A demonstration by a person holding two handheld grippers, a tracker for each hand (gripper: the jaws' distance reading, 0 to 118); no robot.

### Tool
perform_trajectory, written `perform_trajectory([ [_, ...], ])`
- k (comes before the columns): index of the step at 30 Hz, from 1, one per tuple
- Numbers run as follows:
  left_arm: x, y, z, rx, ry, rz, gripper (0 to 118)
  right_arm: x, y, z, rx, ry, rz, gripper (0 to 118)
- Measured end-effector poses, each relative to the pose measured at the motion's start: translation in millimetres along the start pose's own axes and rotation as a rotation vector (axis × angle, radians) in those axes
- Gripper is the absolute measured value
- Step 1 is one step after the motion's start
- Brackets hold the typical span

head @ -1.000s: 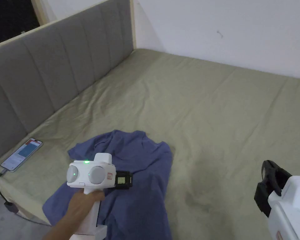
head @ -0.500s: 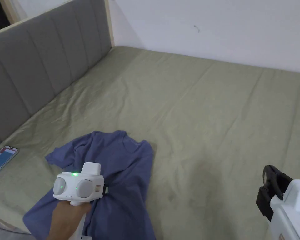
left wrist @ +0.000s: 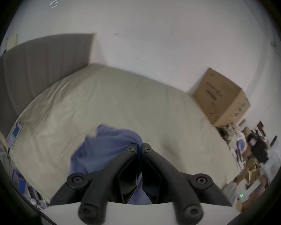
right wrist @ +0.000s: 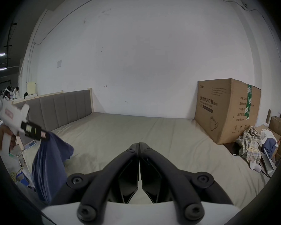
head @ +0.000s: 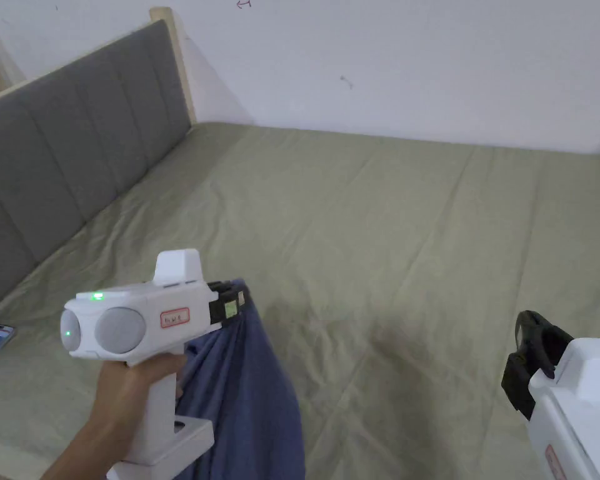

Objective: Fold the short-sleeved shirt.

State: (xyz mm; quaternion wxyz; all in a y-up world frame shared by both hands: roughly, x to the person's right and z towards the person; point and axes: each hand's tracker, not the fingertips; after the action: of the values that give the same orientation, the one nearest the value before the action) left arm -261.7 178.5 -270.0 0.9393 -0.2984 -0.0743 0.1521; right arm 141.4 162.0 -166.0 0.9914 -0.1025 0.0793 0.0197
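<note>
The blue short-sleeved shirt [head: 249,387] hangs bunched in long folds from the left tongs [head: 233,300], whose jaws are clamped on its upper edge, above the near side of the bed [head: 386,237]. One shirt, two tongs. The right tongs [right wrist: 139,145] hold nothing, jaws pressed together, well to the shirt's right. Olive sheet, grey headboard [head: 74,144] beyond the left tongs, white wall [head: 417,62], one cardboard box [right wrist: 225,108] right of the right tongs.
</note>
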Motion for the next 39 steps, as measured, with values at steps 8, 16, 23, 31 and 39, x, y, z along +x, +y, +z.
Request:
perform_trajectory([
  [8,126.4,61.7,4.5,0.090,-0.230,-0.162,0,40.9,13.4,39.0,0.058,-0.095,-0.021,0],
  [16,237.1,29.5,-49.2,-0.051,-0.374,-0.315,0,89.0,19.9,76.7,0.106,-0.229,-0.016,0],
  [23,285.6,-66.2,-95.3,-0.231,-0.453,-0.341,1,115.2,6.7,93.2,0.079,-0.306,-0.022,0],
  [31,274.5,-173.1,-163.5,-0.521,-0.331,-0.382,1,119.9,-8.2,93.8,0.033,-0.325,-0.044,0],
  [39,254.5,-209.4,-176.5,-0.592,-0.197,-0.445,8,111.4,-7.8,89.9,0.027,-0.307,-0.048,0],
])
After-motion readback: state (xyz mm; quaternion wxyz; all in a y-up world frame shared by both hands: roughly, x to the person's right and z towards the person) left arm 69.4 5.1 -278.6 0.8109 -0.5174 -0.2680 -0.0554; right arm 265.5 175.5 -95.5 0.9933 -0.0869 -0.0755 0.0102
